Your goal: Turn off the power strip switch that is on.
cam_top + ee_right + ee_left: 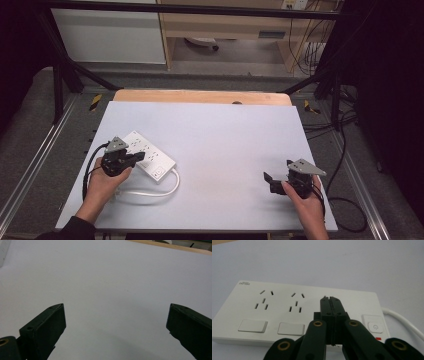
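A: Pale grey table (225,135), wooden edge at the far side. White power strip (145,155) lies on the left half, its cord (155,192) looping toward the person.

B: Left gripper (330,299)?

A: Jaws pressed together, nothing between them, tips over the strip's third socket, just beside the power button (375,327). Contact or a small gap: cannot tell.

B: Right gripper (272,182)?

A: Jaws spread wide, empty, well apart from the strip, low over bare table.

B: Risk?

A: My judgement: the strip is unrestrained. A sideways push from closed tips could skid it, or miss the button.
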A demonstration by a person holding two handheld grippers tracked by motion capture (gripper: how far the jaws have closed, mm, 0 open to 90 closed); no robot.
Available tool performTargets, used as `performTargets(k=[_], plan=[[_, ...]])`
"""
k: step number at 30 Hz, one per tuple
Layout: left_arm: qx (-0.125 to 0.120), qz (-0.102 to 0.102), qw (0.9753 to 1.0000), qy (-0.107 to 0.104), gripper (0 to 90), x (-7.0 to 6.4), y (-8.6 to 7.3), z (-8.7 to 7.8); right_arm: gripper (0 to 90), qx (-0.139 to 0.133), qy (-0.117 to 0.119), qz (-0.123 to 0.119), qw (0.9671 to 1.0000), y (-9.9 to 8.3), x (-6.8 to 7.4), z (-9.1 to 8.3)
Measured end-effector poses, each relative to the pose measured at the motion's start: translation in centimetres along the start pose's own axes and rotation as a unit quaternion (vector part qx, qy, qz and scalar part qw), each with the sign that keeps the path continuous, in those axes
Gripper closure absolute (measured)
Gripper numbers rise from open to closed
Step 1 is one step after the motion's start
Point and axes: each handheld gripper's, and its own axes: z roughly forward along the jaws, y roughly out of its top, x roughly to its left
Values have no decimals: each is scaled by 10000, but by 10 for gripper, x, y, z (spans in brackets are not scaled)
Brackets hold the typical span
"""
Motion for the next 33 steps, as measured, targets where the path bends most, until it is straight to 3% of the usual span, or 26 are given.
performTargets(k=[11,14,25,33], plan=[[-46,70,9999,-100,900,-7,6,3,30,1,6,4,10000,0,0,0],[-126,33,9999,-57,840,-8,8,3,30,-6,4,-7,10000,0,0,0],[-235,39,9996,-125,769,-12,11,2,30,-7,3,-7,10000,0,0,0],[-367,-1,9993,-40,605,-13,12,2,30,-2,7,-3,10000,0,0,0]])
